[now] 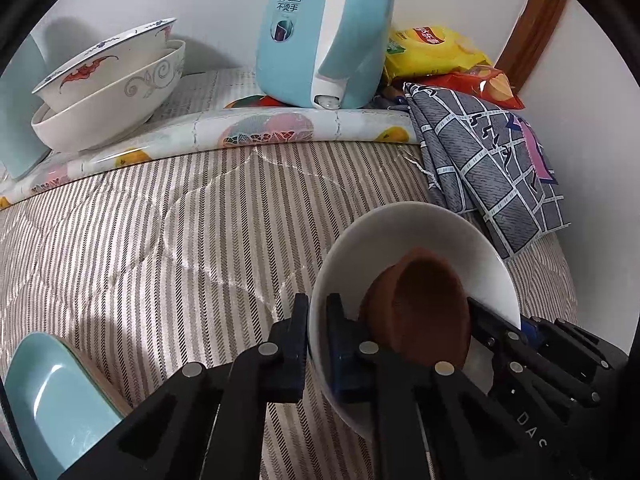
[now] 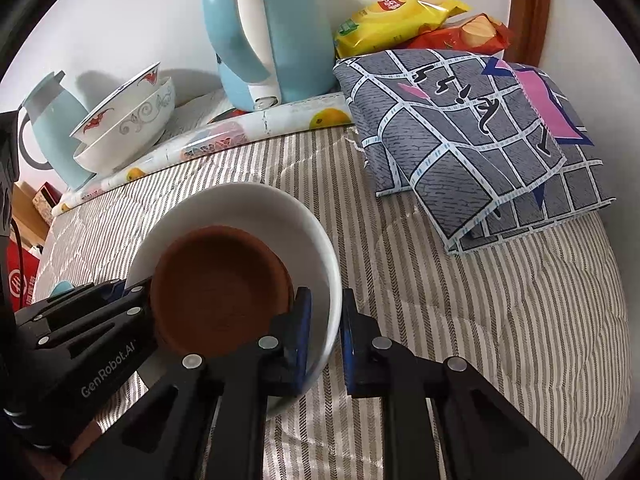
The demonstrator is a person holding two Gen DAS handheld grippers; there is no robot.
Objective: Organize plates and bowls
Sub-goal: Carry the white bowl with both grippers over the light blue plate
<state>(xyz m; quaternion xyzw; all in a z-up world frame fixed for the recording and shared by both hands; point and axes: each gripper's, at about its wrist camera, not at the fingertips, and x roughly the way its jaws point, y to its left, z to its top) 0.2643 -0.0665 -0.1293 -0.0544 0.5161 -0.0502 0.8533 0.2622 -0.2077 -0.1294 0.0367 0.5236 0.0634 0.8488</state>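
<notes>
Left wrist view first: the left tongs [image 1: 317, 344] are clenched on the near-left rim of the white bowl [image 1: 400, 236], one pad outside the wall, one inside. Over on the right wrist view, the right tongs [image 2: 325, 340] are pinching the opposite side of that same rim, one pad inside and one outside. So it's a two-handed grip, both tongs biting the one bowl!

Inside the white bowl sits a brown dish [image 2: 220, 284], nested and leaning against the wall on the side nearer the left tongs. The whole lot rests on, or just above, the striped bed cover [image 1: 160, 240]; I can't tell which.

Up at the back, two patterned bowls [image 1: 108, 80] are stacked on a fruit-print cloth [image 1: 280, 128] beside the blue kettle [image 1: 324, 32]. A folded grey cloth [image 2: 472, 148] and snack bags [image 2: 400, 16] lie off to the right, and a pale blue plate [image 1: 52, 400] sits at the near left.

My read: this is the lift, likely heading for that stack. To do it well, both hands should rise together and level, because the brown dish is loose and will slide if the bowl tips. Keep the pinch firm on that thin glazed rim, it looks slippery. Clear the raised cloth edge and steer wide of the kettle.
</notes>
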